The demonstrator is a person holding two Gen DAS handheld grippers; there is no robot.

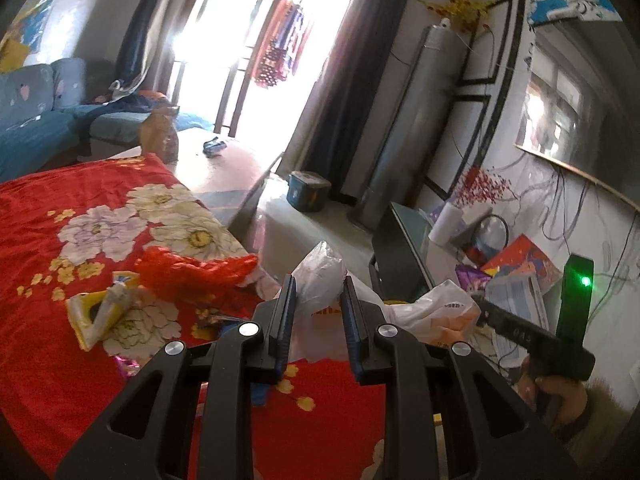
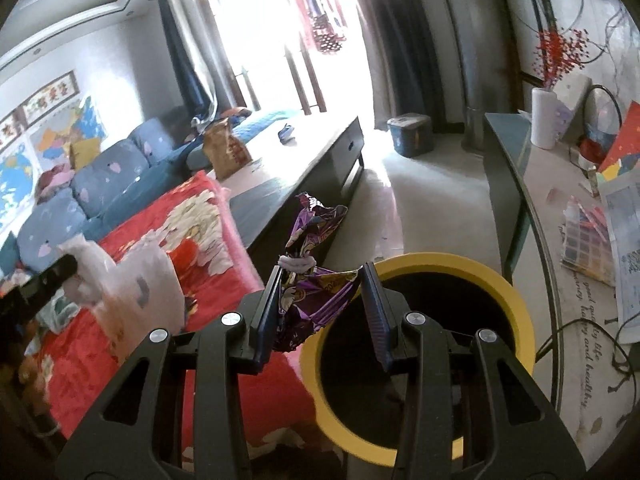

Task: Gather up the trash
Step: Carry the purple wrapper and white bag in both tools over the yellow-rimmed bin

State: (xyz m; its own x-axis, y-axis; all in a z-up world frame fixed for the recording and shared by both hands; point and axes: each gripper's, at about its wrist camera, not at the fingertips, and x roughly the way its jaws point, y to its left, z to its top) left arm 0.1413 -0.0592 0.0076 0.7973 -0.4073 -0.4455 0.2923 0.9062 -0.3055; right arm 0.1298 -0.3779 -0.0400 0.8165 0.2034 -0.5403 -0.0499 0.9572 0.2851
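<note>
Trash is lying scattered on a red floral cloth (image 1: 60, 208) that is covering the near end of a long low table (image 1: 224, 160): a crumpled yellow wrapper (image 1: 96, 312) is sitting on the cloth, well to the left of the left gripper (image 1: 318, 308). That gripper's jaws are standing a moderate way apart with a white plastic bag (image 1: 324, 268) bunched between them; whether they are actually pinching it I cannot tell. The right gripper (image 2: 322, 300) is holding a crumpled purple snack wrapper (image 2: 312, 280) against its left finger, jaws fairly wide, at the rim of a yellow-rimmed bin (image 2: 516, 308) standing just beside the table. Beyond the cloth, a brown paper bag (image 2: 224, 148) is standing on the bare tabletop. A blue sofa (image 2: 104, 184) is running along the left wall, bright balcony doors (image 2: 272, 40) are glaring at the far end, and a cluttered glass-topped sideboard (image 2: 536, 184) is lining the right wall.
</note>
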